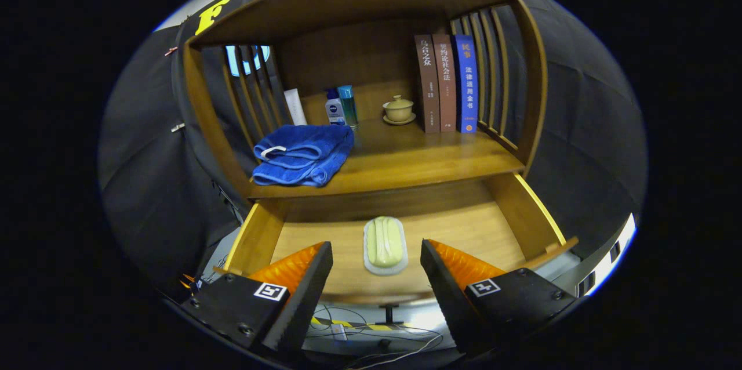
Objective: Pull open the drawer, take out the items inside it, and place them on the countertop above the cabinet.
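I count one soap bar in its dish (385, 245) on the floor of the open drawer (464, 225), three books (446, 83), two bottles (341, 106), one lidded cup (398, 109) and one folded blue towel (304, 155) on the worktop (417, 161). My gripper (377, 265) hovers above the drawer's front, jaws apart, soap just ahead between them.
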{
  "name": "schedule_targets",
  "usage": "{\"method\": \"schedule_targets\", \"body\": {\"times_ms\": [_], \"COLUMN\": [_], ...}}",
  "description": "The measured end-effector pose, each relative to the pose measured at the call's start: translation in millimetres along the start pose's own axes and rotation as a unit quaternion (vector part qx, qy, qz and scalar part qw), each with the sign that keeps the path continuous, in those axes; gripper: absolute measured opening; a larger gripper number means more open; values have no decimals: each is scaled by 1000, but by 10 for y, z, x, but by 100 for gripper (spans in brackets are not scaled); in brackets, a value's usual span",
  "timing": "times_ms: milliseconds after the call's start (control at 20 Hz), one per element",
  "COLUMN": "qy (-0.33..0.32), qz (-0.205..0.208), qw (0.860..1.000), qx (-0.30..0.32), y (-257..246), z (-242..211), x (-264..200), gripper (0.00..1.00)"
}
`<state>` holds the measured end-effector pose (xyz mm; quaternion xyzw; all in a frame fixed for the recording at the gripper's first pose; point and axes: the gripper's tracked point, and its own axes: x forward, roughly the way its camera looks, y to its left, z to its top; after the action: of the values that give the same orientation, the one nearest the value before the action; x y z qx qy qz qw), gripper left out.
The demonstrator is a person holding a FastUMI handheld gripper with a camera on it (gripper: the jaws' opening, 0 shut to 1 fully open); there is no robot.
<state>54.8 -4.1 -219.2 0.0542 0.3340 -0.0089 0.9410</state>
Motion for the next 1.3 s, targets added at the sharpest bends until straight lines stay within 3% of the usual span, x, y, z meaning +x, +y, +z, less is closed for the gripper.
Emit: {"method": "schedule_targets", "body": {"times_ms": [350,450,750,900,950,1100,1300], "qy": [147,180,274,278,282,274,263], "qz": [-12,-20,-36,-35,-34,-35,-24], "qw": [989,983,960,959,957,960,964], "qx": [-20,-25,-46,-45,-52,-52,-38], "y": [-38,-65,-120,-152,-153,-163,-166], "z": [-294,-420,-743,-796,-802,-799,-764], "x": [1014,1170,1323,1459,1440,1461,1403], "gripper": [90,73,72,30,30,15,15]}}
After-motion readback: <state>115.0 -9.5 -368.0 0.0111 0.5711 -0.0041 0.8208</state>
